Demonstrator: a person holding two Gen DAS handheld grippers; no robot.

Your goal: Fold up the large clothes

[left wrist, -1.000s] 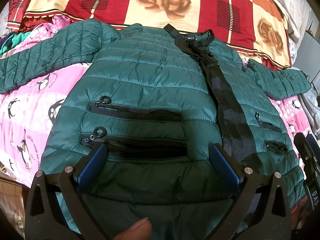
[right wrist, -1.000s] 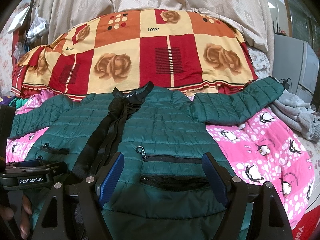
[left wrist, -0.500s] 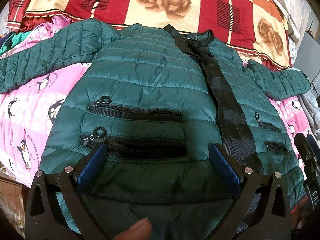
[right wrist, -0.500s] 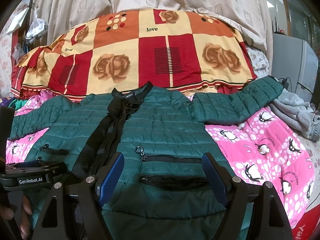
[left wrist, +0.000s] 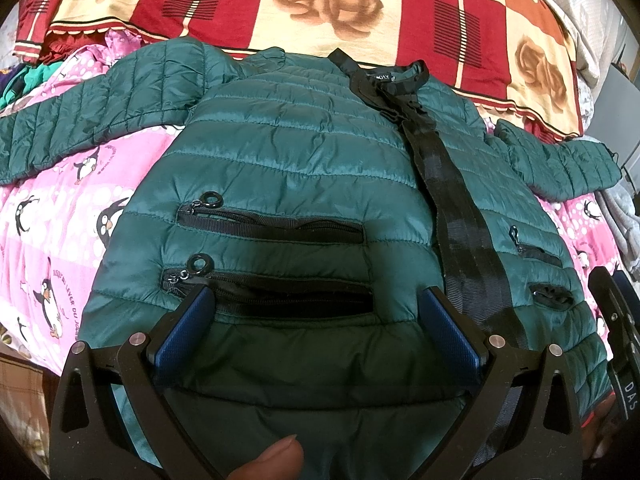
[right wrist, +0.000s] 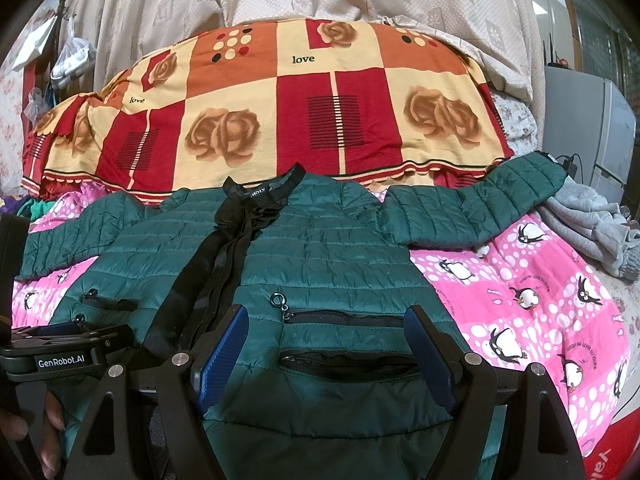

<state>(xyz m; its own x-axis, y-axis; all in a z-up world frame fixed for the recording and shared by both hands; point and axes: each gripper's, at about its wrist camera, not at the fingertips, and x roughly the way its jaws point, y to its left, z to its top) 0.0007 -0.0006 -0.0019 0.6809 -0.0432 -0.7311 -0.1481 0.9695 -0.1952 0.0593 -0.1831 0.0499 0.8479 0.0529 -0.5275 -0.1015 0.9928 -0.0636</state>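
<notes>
1. Centrally, a dark green quilted puffer jacket (left wrist: 288,160) lies front-up and spread flat on a pink penguin-print bedsheet (left wrist: 60,216), its black collar (right wrist: 260,188) toward the far edge of the bed and its hem at the near edge.
2. Both sleeves are stretched outward: one sleeve (left wrist: 80,116) reaches toward the left edge of the bed, the other sleeve (right wrist: 480,200) toward the right edge.
3. A black zipper band (left wrist: 452,216) runs down the front from collar to hem, and zippered pockets (left wrist: 272,232) with ring pulls sit on each side of it.
4. The left gripper (left wrist: 316,320) hovers over the hem on the jacket's left half, its blue-padded fingers (left wrist: 180,332) wide apart with fabric between them but not clamped.
5. The right gripper (right wrist: 324,352) sits over the hem on the other half, its blue-padded fingers (right wrist: 220,356) likewise spread apart and clamping nothing.
6. Beyond the collar, a red, orange and cream rose-patterned blanket (right wrist: 280,112) is heaped along the far edge of the bed.
7. A grey garment (right wrist: 588,224) lies crumpled near the right edge, beside the right sleeve's cuff.
</notes>
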